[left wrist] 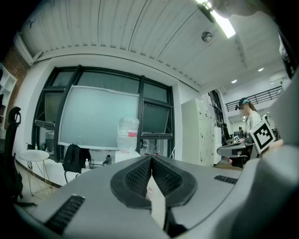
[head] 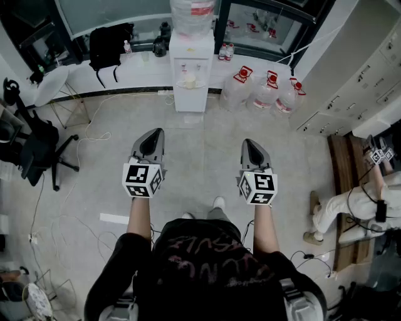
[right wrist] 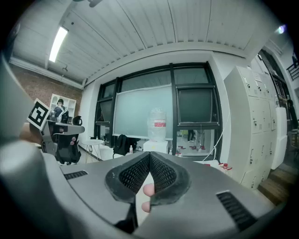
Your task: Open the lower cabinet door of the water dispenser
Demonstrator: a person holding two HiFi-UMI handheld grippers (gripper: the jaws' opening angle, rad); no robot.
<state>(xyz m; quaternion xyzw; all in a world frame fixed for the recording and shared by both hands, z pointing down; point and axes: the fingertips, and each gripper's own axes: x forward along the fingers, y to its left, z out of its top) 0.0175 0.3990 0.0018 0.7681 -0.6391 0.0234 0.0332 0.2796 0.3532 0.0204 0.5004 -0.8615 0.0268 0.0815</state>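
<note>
Open floor [head: 207, 144] lies ahead of both tools, nothing standing in the way. The dispenser [head: 189, 72] is well ahead against the far ledge, upright, w/ a big bottle [head: 191, 14] on top. Spare jugs [head: 266, 91] sit on the floor just to its right.

The lower door [head: 189, 97] is the bottom front panel, facing the tools, long axis vertical. It looks closed. Handle and hinge side are too small to tell.

L gripper [head: 154, 134] and R gripper [head: 249, 144] are held side by side, both aimed about level at the dispenser and well apart from it. The dispenser sits btwn their two lines, a bit nearer the L one.

- L gripper view: pads pressed together, nothing in them, dispenser [left wrist: 127, 155] just left of the jaw line.
- R gripper view: pads pressed together too, dispenser [right wrist: 157, 145] almost dead ahead. The holder's fingertips [right wrist: 148, 190] show in the gap behind the pads, not gripped.

Judgement: task not started. The next move is mostly a walk straight fwd and then a drop, since the door sits low. Either hand could take it, L marginally closer.
</note>
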